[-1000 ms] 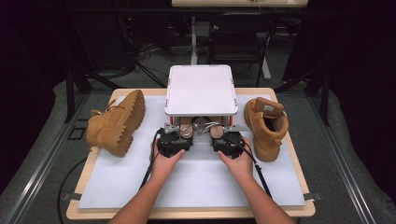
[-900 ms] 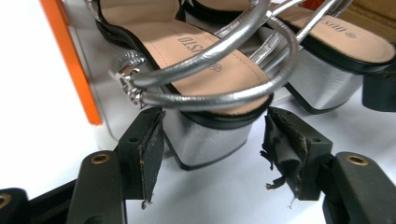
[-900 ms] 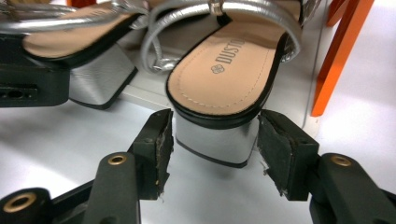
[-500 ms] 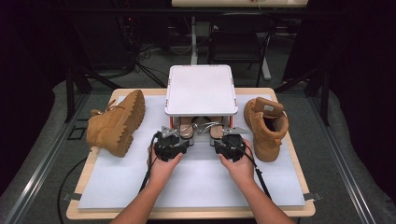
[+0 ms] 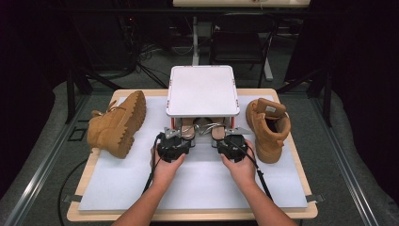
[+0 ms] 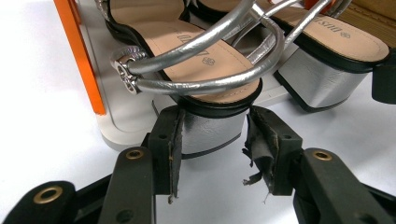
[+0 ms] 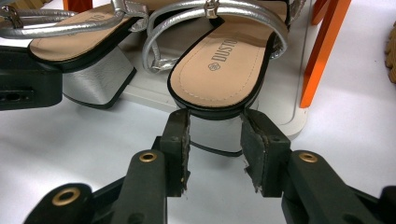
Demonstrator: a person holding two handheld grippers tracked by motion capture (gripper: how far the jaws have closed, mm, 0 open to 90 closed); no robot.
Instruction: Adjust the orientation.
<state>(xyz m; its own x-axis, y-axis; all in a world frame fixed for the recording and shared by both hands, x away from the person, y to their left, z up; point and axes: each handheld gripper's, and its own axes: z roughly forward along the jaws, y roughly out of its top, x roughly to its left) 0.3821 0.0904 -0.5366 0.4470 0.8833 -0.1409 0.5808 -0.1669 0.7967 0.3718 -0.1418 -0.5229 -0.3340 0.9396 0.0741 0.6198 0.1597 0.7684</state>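
Since the earlier pictures, both pairs of jaws have been closing. The left gripper (image 6: pixel 212 154) now has its jaws brought in on either side of the silver block heel of the left sandal (image 6: pixel 205 70), its pads at the sides of that heel. The right gripper (image 7: pixel 215 151) has likewise narrowed its jaws around the silver heel of the right sandal (image 7: pixel 224 70), the pads standing against the heel's sides. Both hands have barely shifted.
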